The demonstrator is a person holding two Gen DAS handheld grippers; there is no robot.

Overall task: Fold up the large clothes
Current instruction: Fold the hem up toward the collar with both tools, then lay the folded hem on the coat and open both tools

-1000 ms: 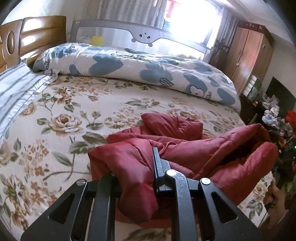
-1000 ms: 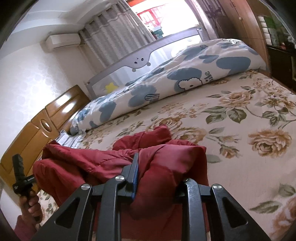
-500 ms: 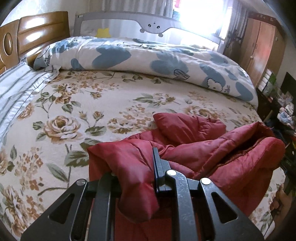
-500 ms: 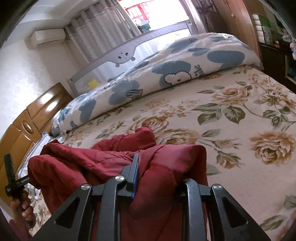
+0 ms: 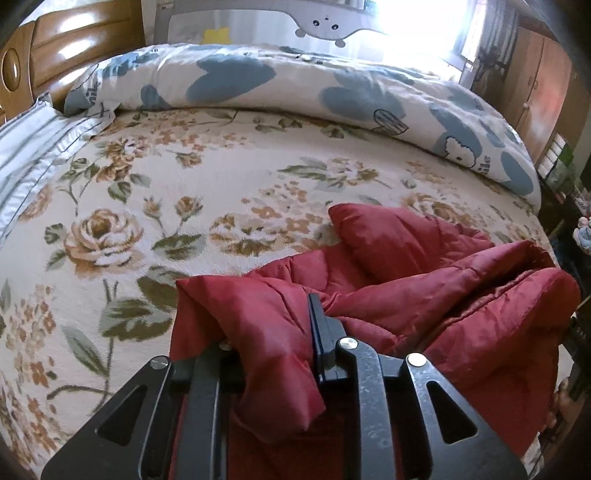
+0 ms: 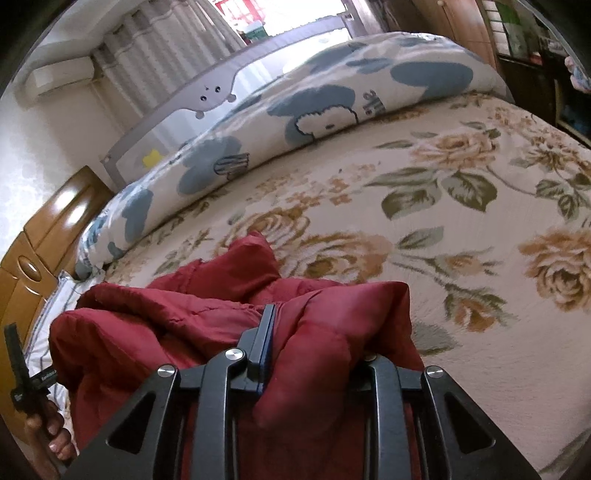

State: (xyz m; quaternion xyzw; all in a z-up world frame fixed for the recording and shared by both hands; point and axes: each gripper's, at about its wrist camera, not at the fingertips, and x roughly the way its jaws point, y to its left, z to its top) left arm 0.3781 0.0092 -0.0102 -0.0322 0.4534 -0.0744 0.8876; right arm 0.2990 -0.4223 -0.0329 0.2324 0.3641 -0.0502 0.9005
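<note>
A floral bedspread (image 5: 221, 177) covers the bed — wooden headboard (image 5: 74, 40), wardrobe (image 5: 535, 85), glaring window (image 5: 417, 26) behind.

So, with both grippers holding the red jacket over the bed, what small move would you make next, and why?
Probably lower both ends onto the floral bedspread. The left gripper and right gripper each pinch a fold of the red jacket, which sags bunched between them.

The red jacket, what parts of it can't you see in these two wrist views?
- Left wrist view: the red jacket runs under the left gripper and off the bottom edge; one finger is buried in fabric.
- Right wrist view: the right gripper frame covers its lower part.
- Sleeves, zipper and collar: bunched folds hide them in both views.
</note>
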